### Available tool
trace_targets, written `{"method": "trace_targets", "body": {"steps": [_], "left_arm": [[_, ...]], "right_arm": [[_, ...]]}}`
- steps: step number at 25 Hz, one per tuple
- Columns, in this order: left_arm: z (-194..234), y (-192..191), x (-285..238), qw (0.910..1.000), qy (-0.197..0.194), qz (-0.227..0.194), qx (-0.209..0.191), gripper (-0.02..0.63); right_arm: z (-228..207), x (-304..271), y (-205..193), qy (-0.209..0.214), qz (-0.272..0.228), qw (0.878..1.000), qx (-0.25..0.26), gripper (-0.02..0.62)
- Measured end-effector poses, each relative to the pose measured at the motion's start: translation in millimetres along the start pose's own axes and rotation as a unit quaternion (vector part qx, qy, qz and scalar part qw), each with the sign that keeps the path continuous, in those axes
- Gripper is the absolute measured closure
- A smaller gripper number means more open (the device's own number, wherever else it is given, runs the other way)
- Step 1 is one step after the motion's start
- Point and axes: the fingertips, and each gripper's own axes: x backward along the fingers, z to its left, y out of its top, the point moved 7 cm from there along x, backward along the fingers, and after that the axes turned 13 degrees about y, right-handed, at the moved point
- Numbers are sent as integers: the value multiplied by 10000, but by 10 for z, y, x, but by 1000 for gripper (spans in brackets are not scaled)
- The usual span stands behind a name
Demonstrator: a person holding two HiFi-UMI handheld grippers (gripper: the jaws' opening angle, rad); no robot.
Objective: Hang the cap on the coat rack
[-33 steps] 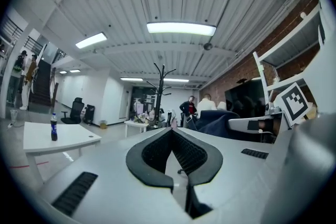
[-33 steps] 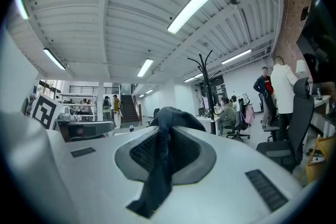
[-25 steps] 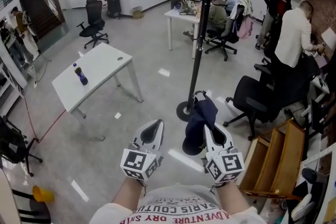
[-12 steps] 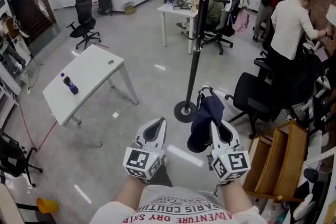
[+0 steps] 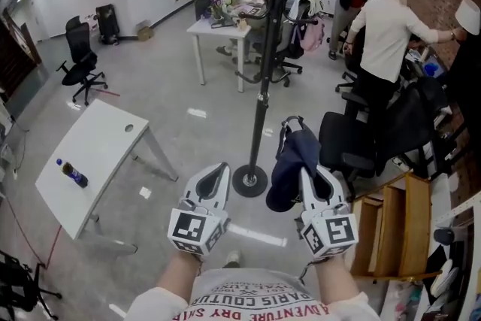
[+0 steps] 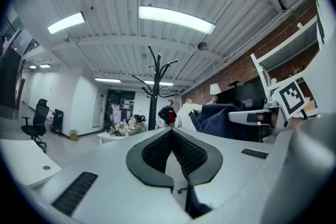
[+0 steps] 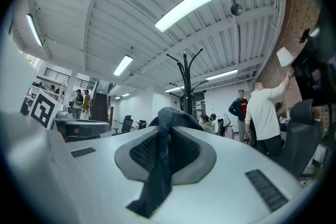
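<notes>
A dark navy cap point(image 5: 291, 164) hangs from my right gripper point(image 5: 308, 178), which is shut on its fabric; in the right gripper view the cap point(image 7: 160, 162) is pinched between the jaws and drapes down over them. My left gripper point(image 5: 213, 184) is shut with nothing in it, its jaws pressed together in the left gripper view point(image 6: 172, 136). The black coat rack point(image 5: 262, 75) stands just ahead on a round base point(image 5: 249, 180), with curved hooks at the top point(image 7: 185, 63). Both grippers point towards it, a short way from the pole.
A white table point(image 5: 86, 158) with a bottle point(image 5: 73, 174) stands at the left. Black office chairs point(image 5: 349, 143) and a wooden crate point(image 5: 398, 225) crowd the right. Persons stand by desks point(image 5: 225, 30) behind the rack. Grey floor lies around the rack's base.
The view has moved forward and turned right: the coat rack's base is now closer to the grippers and the white table has slid left. Both grippers stay shut, cap still held.
</notes>
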Motion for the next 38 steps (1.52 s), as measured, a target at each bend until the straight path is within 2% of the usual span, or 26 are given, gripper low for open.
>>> {"method": "trace_targets", "body": {"steps": [4, 12, 18, 26, 31, 38], "left_arm": [[287, -15, -376, 9995, -290, -52, 140, 601], [614, -5, -885, 9971, -737, -94, 166, 601], [578, -5, -1074, 9954, -920, -48, 272, 601], [562, -59, -1223, 9952, -869, 60, 441, 601], [634, -120, -1311, 9962, -746, 160, 412, 601], [653, -69, -1458, 9973, -588, 106, 424, 601]], "right_arm": [[-61, -365, 248, -274, -214, 9987, 370, 555], [-150, -972, 879, -476, -724, 9894, 1166, 555], [-367, -1170, 1292, -607, -909, 9808, 1616, 555], [-576, -1355, 1871, -579, -1434, 9688, 1937, 555], [-588, -1443, 2069, -547, -1688, 9621, 2072, 555], [-749, -1653, 2247, -431, -1738, 9608, 2119, 555]]}}
